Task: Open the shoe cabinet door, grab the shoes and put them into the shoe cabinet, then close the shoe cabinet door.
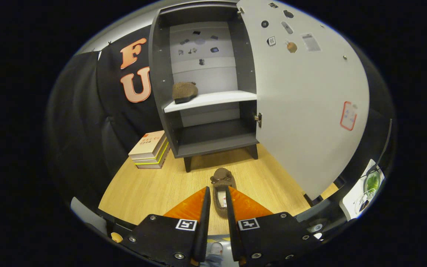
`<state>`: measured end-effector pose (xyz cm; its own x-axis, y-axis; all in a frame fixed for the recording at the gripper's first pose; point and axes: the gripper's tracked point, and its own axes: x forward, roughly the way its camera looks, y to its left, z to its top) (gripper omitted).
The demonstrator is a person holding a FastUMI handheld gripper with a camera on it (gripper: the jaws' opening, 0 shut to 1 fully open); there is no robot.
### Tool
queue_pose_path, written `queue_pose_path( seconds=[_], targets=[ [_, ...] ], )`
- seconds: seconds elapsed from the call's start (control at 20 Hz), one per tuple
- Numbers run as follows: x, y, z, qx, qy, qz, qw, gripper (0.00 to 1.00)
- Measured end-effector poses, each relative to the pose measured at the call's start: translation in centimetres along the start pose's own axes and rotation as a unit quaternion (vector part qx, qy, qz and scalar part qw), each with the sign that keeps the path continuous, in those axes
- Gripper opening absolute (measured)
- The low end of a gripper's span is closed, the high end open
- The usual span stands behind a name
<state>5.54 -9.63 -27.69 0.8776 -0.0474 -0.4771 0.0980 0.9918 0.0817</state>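
A brown fuzzy shoe (222, 185) lies on the wooden floor (154, 189) in front of the cabinet, toe towards it. Its heel end sits between my fingers and fills the narrow gap. My gripper (217, 193) is shut on that shoe, one finger against each side. The dark grey shoe cabinet (213, 144) stands beyond, and its light grey door (310, 111) is swung wide open to the right. A second brown shoe (184, 91) rests on the left part of the cabinet's white shelf (217, 99). The lower compartment holds nothing.
A stack of books (149, 149) lies on the floor just left of the cabinet's legs. The black cloth wall (87, 122) closes the left side. The open door's lower edge hangs over the floor right of the fingers.
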Motion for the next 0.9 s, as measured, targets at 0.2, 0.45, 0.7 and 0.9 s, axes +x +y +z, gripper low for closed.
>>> queue_pose_path(
  seconds=[0.2, 0.45, 0.7, 0.9],
  targets=[
    [6.2, 0.5, -3.9, 0.019, 0.059, 0.018, 0.998, 0.26],
    [12.7, 1.8, -7.2, 0.048, 0.115, 0.055, 0.991, 0.32],
    [17.2, 2.4, -9.3, 0.036, 0.141, 0.060, 0.988, 0.32],
    [20.3, 3.0, -10.4, 0.027, 0.156, 0.061, 0.985, 0.32]
  ],
)
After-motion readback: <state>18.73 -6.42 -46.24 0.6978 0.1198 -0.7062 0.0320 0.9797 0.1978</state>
